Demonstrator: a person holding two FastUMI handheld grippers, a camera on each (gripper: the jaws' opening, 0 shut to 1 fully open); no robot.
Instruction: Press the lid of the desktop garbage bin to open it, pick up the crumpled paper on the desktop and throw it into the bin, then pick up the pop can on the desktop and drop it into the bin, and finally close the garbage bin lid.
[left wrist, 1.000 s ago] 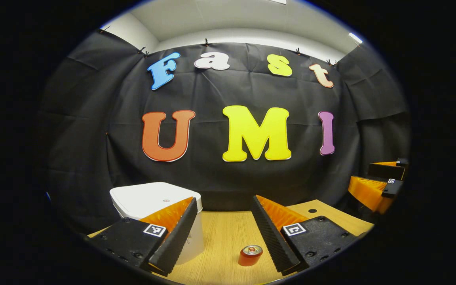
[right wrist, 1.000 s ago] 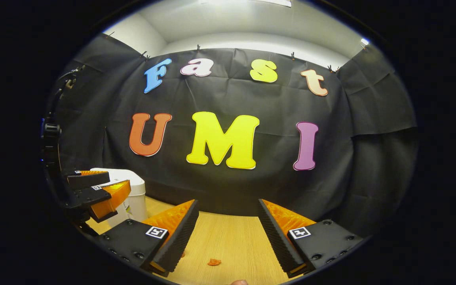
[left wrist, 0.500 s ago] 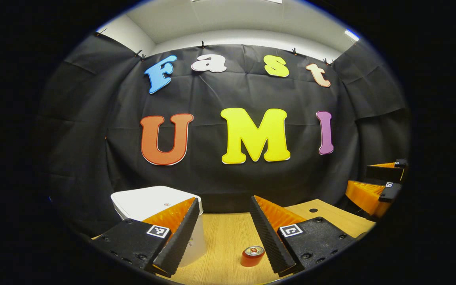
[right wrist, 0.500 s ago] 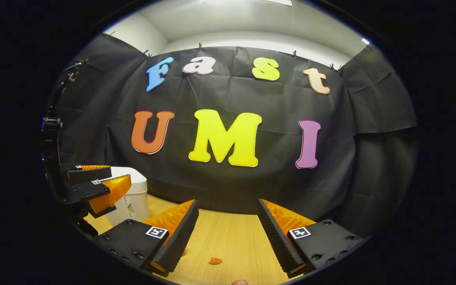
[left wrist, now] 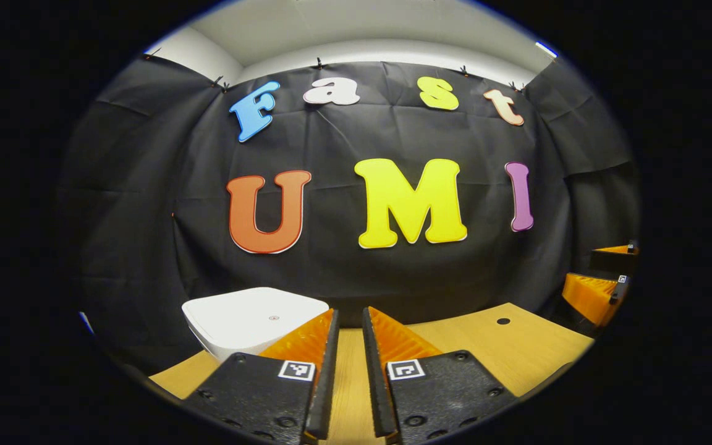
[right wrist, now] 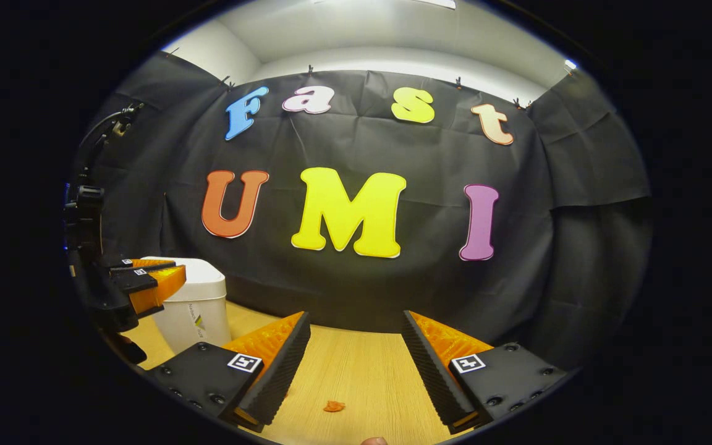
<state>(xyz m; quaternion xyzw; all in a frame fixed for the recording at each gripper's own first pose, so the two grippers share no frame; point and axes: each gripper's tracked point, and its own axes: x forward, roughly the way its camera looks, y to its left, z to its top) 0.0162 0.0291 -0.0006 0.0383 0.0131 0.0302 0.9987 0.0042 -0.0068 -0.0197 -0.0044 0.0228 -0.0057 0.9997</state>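
Observation:
The white garbage bin (left wrist: 254, 318) stands at the left of the wooden desk (left wrist: 504, 346) with its lid down. My left gripper (left wrist: 350, 321) is shut with nothing between its fingers, which point just right of the lid. In the right gripper view the bin (right wrist: 192, 303) stands at the far left, and the left gripper (right wrist: 146, 287) hovers at lid height in front of it. My right gripper (right wrist: 356, 364) is open over bare desk, holding nothing. A small orange scrap (right wrist: 334, 406) lies on the desk between its fingers.
The right gripper (left wrist: 600, 290) hangs at the far right edge of the left gripper view, above the desk corner. A small dark hole (left wrist: 503, 321) sits in the desk top near the back wall. A black cloth closes the back and sides.
My left gripper's fingers have come together from wide open, and it has shifted toward the bin. The red can that lay between them is now out of sight. The right gripper has barely moved.

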